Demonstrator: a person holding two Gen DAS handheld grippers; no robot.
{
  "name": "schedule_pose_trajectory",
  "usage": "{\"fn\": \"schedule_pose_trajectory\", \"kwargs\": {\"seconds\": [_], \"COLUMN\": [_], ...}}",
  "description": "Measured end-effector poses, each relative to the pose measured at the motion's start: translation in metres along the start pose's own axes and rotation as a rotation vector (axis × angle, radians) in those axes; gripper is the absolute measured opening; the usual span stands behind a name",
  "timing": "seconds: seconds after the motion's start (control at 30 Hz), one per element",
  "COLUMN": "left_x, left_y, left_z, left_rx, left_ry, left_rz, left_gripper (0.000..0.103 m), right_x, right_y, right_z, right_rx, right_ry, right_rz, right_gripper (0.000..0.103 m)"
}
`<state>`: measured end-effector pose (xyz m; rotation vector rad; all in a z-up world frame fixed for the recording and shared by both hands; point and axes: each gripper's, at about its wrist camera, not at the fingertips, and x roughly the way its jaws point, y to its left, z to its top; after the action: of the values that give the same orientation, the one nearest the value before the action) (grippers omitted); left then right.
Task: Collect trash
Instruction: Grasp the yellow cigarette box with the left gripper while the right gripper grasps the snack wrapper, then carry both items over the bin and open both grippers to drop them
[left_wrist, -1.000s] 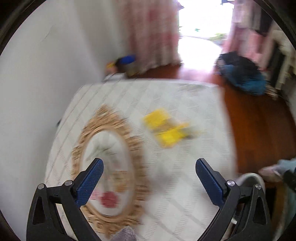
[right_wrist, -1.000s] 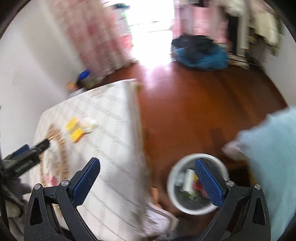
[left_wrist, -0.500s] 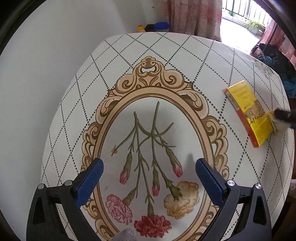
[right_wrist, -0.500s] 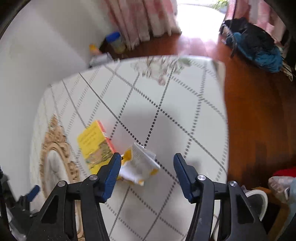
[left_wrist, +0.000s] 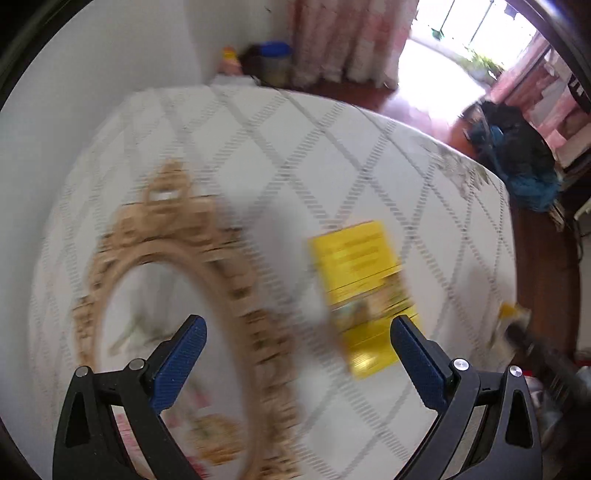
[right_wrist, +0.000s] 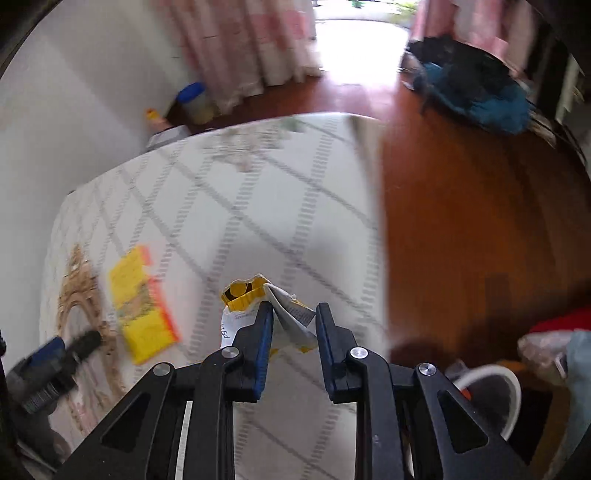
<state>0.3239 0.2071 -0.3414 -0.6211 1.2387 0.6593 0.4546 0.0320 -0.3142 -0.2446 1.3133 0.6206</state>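
A crumpled white and yellow wrapper (right_wrist: 280, 317) is pinched between the blue pads of my right gripper (right_wrist: 293, 317), just above the white diamond-patterned tablecloth (right_wrist: 229, 214). A flat yellow packet (right_wrist: 142, 306) lies on the cloth to its left; in the left wrist view the packet (left_wrist: 362, 284) lies ahead, right of centre. My left gripper (left_wrist: 295, 343) is wide open and empty over the cloth (left_wrist: 280, 155). It shows blurred at the left edge of the right wrist view (right_wrist: 55, 362). The wrapper shows faintly at the right of the left wrist view (left_wrist: 511, 317).
A white-rimmed trash bin (right_wrist: 495, 391) stands on the red-brown wood floor (right_wrist: 461, 206) right of the table. A dark blue bundle (right_wrist: 476, 88) lies on the floor at the back. Jars (right_wrist: 194, 101) stand by the pink curtain (right_wrist: 251, 48). A white wall (left_wrist: 92, 74) is left.
My right gripper has closed on the crumpled wrapper and lifted it slightly. My left gripper has swung right, bringing the yellow packet in front of it; it stays open.
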Motion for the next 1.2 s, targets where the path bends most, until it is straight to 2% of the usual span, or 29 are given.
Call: {"fn": "schedule_pose_trajectory", "kwargs": {"seconds": [0.07,0.13,0.17,0.2,0.23,0.27,0.3,0.5,0.67,0.77,0.9,1.03,1.2], "left_x": [0.016,0.023,0.025,0.025,0.024,0.022,0.018,0.01,-0.006,-0.011,-0.013,-0.013,-0.015], "left_y": [-0.013,-0.023,-0.025,-0.025,-0.025,-0.025,-0.025,-0.012,0.005,0.016,0.021,0.022,0.023], "left_z": [0.012,0.018,0.02,0.02,0.019,0.017,0.014,-0.012,-0.069,-0.095,-0.1,-0.099,-0.106], "left_rx": [0.007,0.023,0.028,0.028,0.026,0.032,0.047,0.108,0.214,0.236,0.229,0.212,0.214], "left_ry": [0.044,0.052,0.046,0.028,0.017,0.008,-0.014,-0.009,0.024,0.03,0.022,0.021,0.006], "left_rz": [0.003,0.029,0.041,0.038,0.048,0.059,0.065,0.043,0.031,0.027,0.028,0.031,0.033], "left_gripper": [0.101,0.101,0.095,0.081,0.077,0.066,0.06,0.059,0.058,0.059,0.06,0.059,0.057], "right_x": [0.003,0.003,0.004,0.004,0.004,0.003,0.002,-0.002,-0.012,-0.014,-0.012,-0.006,-0.006], "right_y": [-0.014,-0.024,-0.027,-0.029,-0.03,-0.03,-0.029,-0.02,-0.007,0.002,0.009,0.01,0.013], "right_z": [0.0,-0.003,-0.005,-0.006,-0.007,-0.008,-0.009,-0.019,-0.049,-0.076,-0.094,-0.094,-0.094], "right_rx": [0.03,0.04,0.046,0.048,0.048,0.046,0.045,0.025,-0.028,-0.088,-0.138,-0.132,-0.138], "right_ry": [0.021,0.031,0.036,0.039,0.041,0.041,0.043,0.046,0.094,0.142,0.14,0.149,0.12], "right_rz": [-0.006,-0.016,-0.016,-0.016,-0.016,-0.012,-0.006,0.021,0.062,0.06,0.008,-0.012,-0.024], "right_gripper": [0.025,0.025,0.025,0.025,0.025,0.025,0.024,0.024,0.024,0.024,0.027,0.028,0.027]}}
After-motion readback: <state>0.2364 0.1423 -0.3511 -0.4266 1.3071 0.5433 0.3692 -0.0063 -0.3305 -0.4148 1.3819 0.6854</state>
